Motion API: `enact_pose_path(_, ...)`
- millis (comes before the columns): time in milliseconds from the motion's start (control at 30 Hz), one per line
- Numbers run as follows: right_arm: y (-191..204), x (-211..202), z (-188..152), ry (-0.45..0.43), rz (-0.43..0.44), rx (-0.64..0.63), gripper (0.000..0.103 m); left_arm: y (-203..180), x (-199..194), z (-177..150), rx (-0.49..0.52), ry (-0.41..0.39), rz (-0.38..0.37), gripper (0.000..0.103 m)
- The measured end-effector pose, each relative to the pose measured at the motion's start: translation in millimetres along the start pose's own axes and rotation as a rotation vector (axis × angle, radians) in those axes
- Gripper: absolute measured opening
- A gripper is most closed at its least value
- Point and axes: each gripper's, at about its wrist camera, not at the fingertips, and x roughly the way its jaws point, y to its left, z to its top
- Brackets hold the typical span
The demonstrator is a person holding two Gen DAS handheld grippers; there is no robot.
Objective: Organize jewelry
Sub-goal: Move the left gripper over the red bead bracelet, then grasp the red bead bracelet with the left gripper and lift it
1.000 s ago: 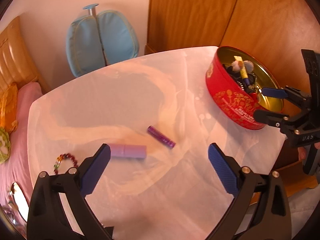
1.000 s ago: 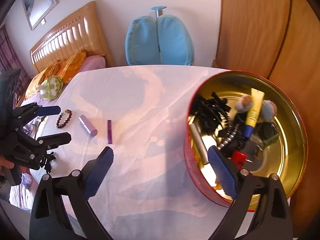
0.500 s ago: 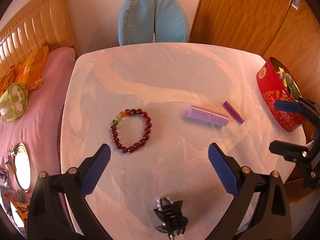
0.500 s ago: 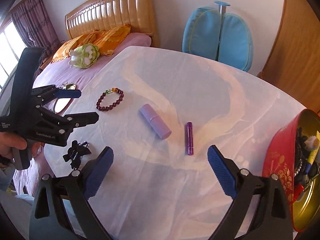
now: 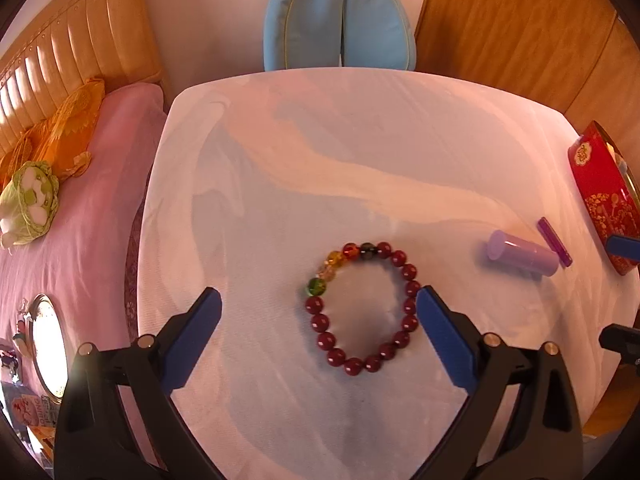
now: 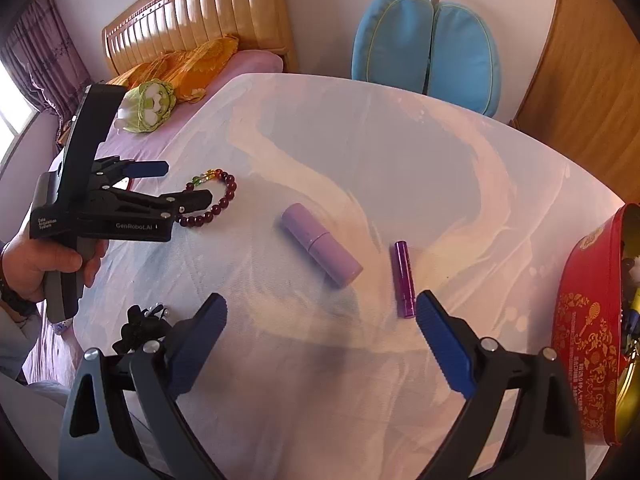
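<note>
A dark red bead bracelet (image 5: pixel 362 307) with a few coloured beads lies flat on the white tablecloth. My left gripper (image 5: pixel 318 308) hangs open over it, its right pad near the bracelet's right side; the right wrist view shows that gripper (image 6: pixel 186 184) above the bracelet (image 6: pixel 218 202). A lilac tube (image 6: pixel 320 254) and a thin purple stick (image 6: pixel 403 278) lie mid-table. My right gripper (image 6: pixel 320 318) is open and empty, just short of them. The red tin (image 6: pixel 588 336) stands at the right with items inside.
A black hair clip (image 6: pixel 142 326) lies near the table's front left edge. A hand (image 6: pixel 36 262) holds the left gripper's handle. A blue chair back (image 5: pixel 340 24) stands behind the table; the bed with a pink sheet (image 5: pixel 80 200) lies to the left.
My left gripper has swung left and come down over the bracelet, which now lies between its pads. My right gripper has moved away from the tin toward the lilac tube and purple stick.
</note>
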Motion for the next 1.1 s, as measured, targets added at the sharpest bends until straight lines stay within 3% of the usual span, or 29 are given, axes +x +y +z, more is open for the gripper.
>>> enact_pose_path(67, 2, 2, 1, 0.002, 0.002, 0.006, 0.096, 5, 2, -2, 0.006, 0.005, -0.013, 0.094)
enact_pose_path(200, 9, 4, 5, -0.003, 0.007, -0.006, 0.096, 8, 2, -3, 0.029, -0.015, -0.008, 0.082)
enact_pose_path(267, 14, 6, 7, -0.003, 0.012, -0.017, 0.096, 5, 2, -4, 0.062, -0.027, 0.01, 0.072)
enact_pose_path(333, 19, 8, 10, 0.0, 0.015, -0.028, 0.096, 5, -1, -5, 0.088, -0.045, 0.021, 0.051)
enact_pose_path(467, 27, 11, 14, -0.001, 0.021, -0.049, 0.096, 6, -3, -7, 0.103, -0.062, 0.011, 0.042)
enact_pose_path(533, 28, 12, 14, 0.002, 0.022, -0.054, 0.096, 7, -4, -8, 0.122, -0.07, -0.003, 0.021)
enact_pose_path(600, 29, 12, 13, 0.005, 0.019, -0.056, 0.096, 5, -5, -10, 0.136, -0.07, -0.01, 0.01)
enact_pose_path(900, 28, 10, 11, 0.007, 0.017, -0.053, 0.096, -5, -19, -17, 0.161, -0.067, -0.088, 0.01)
enact_pose_path(1100, 24, -2, 6, -0.015, 0.01, -0.055, 0.096, -22, -44, -8, 0.18, -0.119, -0.107, 0.01)
